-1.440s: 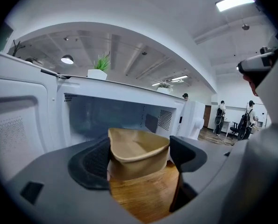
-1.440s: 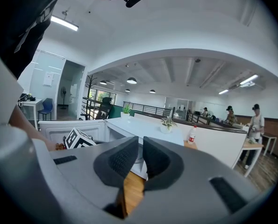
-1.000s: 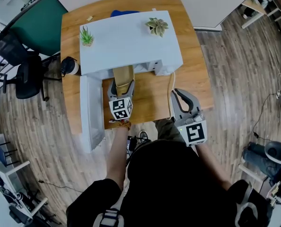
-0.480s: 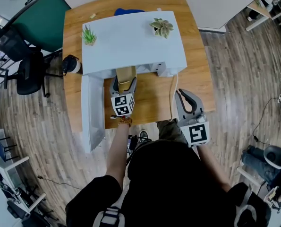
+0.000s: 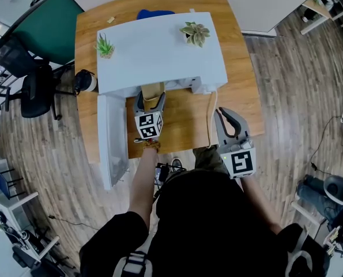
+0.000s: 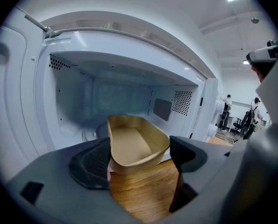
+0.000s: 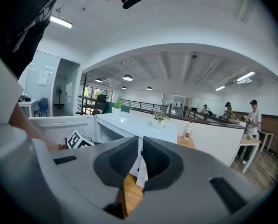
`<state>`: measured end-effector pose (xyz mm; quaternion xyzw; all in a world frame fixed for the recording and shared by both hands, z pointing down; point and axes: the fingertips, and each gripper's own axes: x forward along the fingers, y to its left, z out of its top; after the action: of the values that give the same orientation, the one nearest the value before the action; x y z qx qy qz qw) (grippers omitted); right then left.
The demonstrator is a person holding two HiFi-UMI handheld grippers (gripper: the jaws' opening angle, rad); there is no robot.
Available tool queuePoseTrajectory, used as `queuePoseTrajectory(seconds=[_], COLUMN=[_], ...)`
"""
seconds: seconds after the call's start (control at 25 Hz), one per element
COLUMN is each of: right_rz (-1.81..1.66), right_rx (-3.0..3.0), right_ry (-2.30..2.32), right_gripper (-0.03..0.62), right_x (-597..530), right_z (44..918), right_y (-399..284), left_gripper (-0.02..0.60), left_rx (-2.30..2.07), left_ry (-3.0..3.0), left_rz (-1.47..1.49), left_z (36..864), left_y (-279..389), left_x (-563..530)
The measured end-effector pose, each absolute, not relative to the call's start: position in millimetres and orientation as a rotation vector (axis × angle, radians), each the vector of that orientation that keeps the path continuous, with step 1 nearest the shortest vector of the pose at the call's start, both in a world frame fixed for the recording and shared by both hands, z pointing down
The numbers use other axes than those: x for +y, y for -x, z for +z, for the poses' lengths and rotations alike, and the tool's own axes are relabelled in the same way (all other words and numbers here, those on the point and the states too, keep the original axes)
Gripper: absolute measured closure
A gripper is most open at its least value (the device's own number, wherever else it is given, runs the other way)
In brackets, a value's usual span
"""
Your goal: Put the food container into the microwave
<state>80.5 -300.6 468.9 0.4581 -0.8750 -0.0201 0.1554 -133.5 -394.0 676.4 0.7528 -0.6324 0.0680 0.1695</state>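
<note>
The left gripper (image 6: pixel 141 149) has its jaws spread wide and closed on the two sides of the tan, shallow, oval paper food container (image 6: pixel 136 141); the left pad (image 6: pixel 94 160) lies flat against its wall. The container is tilted, far end raised. Its far part reaches into the mouth of the white box-shaped microwave (image 5: pixel 159 48), and its near part is over the brown wooden table (image 5: pixel 240 97). The white microwave door (image 5: pixel 112 137) stands swung open on the left. A small spiky green potted plant (image 5: pixel 105 45) and a pale green potted succulent (image 5: pixel 194 32) stand on the microwave top. The right gripper (image 7: pixel 139 157) has its jaws drawn together to a thin slit, holding nothing, at the near right table edge, well apart from the container.
</note>
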Motion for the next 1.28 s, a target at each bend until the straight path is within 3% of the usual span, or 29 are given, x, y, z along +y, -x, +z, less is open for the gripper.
queuePoseTrajectory(seconds=[1.28], right_rz=[-0.05], right_rx=[-2.514], right_ry=[-1.331], right_gripper=[0.569], right_x=[-316.8], right_z=[469.1], right_y=[-81.9], left_gripper=[0.141], left_rx=[-1.742], left_ry=[-2.173], left_rz=[0.262], left_z=[672.3], left_y=[141.9], left_x=[-418.3])
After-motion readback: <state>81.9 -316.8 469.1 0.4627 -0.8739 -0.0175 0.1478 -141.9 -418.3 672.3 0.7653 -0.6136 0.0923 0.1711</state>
